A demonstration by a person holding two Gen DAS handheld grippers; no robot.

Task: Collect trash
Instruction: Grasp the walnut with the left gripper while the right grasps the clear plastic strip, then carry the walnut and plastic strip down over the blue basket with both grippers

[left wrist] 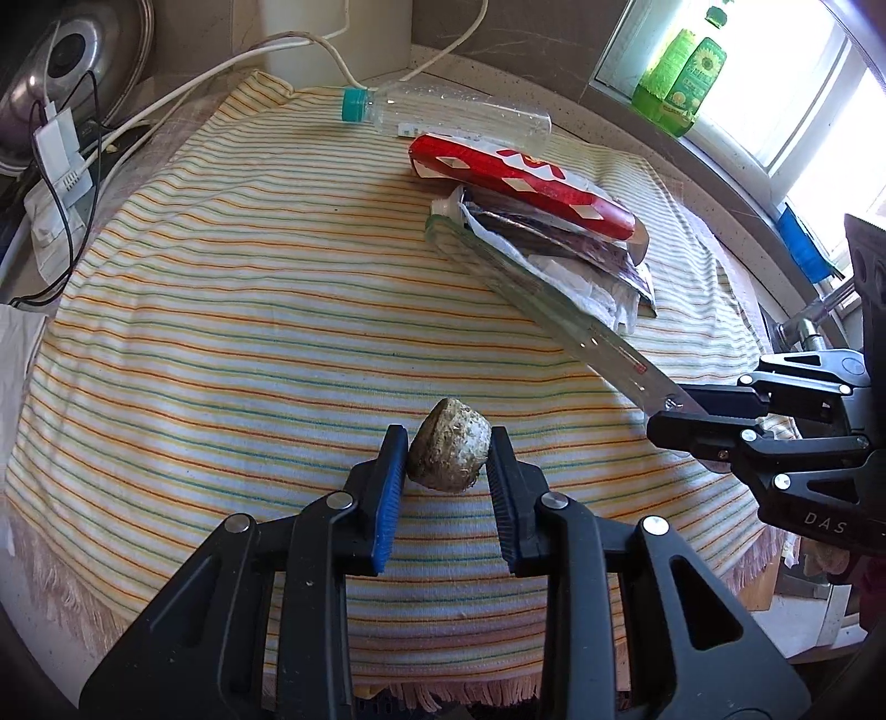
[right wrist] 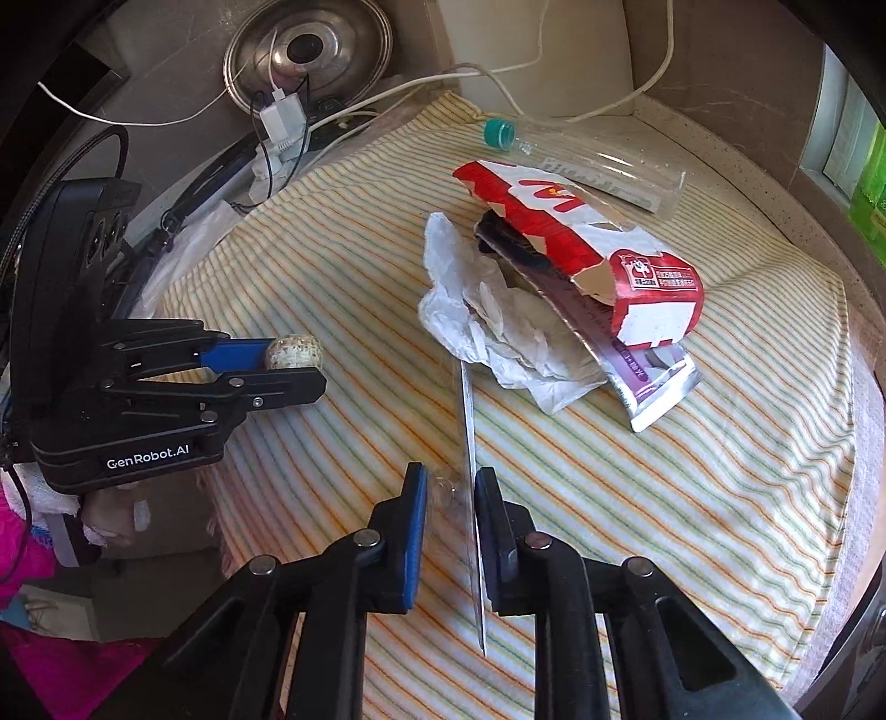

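Observation:
My left gripper (left wrist: 447,459) is shut on a small round brownish lump of trash (left wrist: 449,453), held just above the striped cloth (left wrist: 221,310); it also shows in the right wrist view (right wrist: 293,352). My right gripper (right wrist: 451,493) is shut on the near edge of a clear plastic tray (right wrist: 469,443), seen as a long clear slab in the left wrist view (left wrist: 554,310). On the tray lie crumpled white paper (right wrist: 487,327), a purple foil wrapper (right wrist: 648,382) and a torn red and white carton (right wrist: 581,232).
An empty clear bottle with a teal cap (left wrist: 443,113) lies at the cloth's far edge. White cables and a charger (left wrist: 61,149) lie far left by a steel pan lid (right wrist: 307,52). Green bottles (left wrist: 681,77) stand on the window sill.

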